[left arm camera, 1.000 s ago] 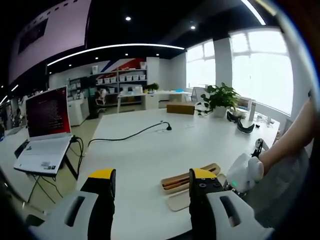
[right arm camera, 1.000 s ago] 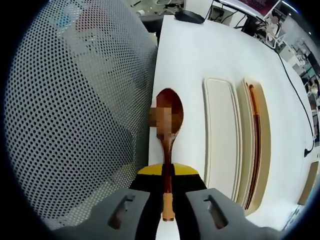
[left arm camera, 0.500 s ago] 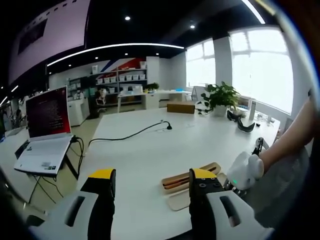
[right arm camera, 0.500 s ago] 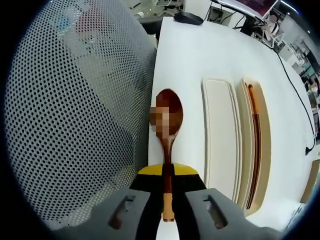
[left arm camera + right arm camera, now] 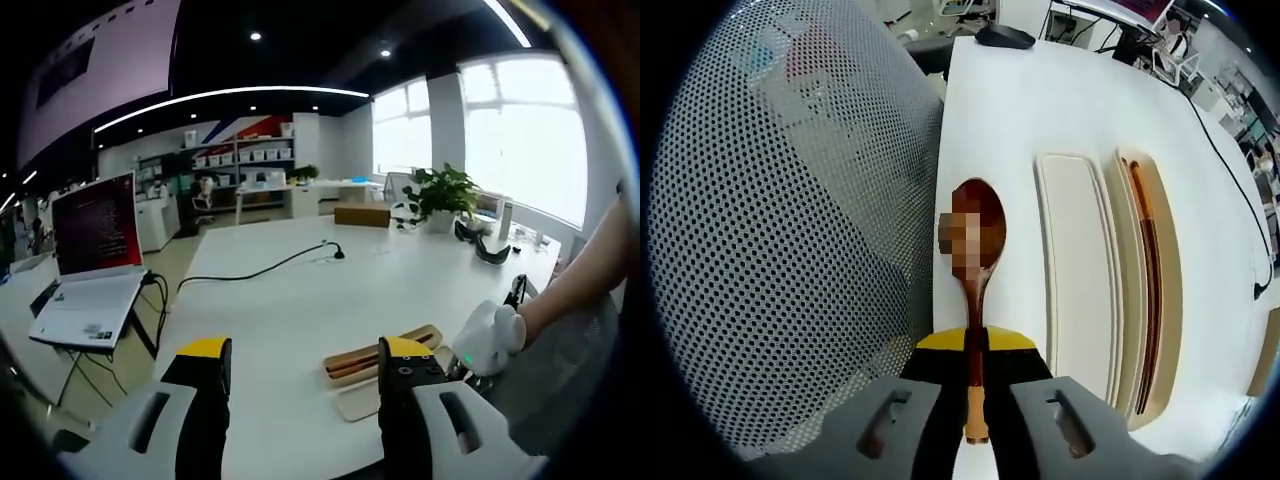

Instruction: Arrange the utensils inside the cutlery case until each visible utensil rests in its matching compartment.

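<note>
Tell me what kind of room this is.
Probably an open-plan office or lab: a long white table with an open white laptop beside it, white storage shelves along the far wall, and a leafy green potted plant by big windows.

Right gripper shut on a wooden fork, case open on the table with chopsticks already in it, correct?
Not a fork: the right gripper is shut on a wooden spoon, as the right gripper view shows. The rest stands: the cutlery case lies open on the table with the chopsticks in it.
</note>
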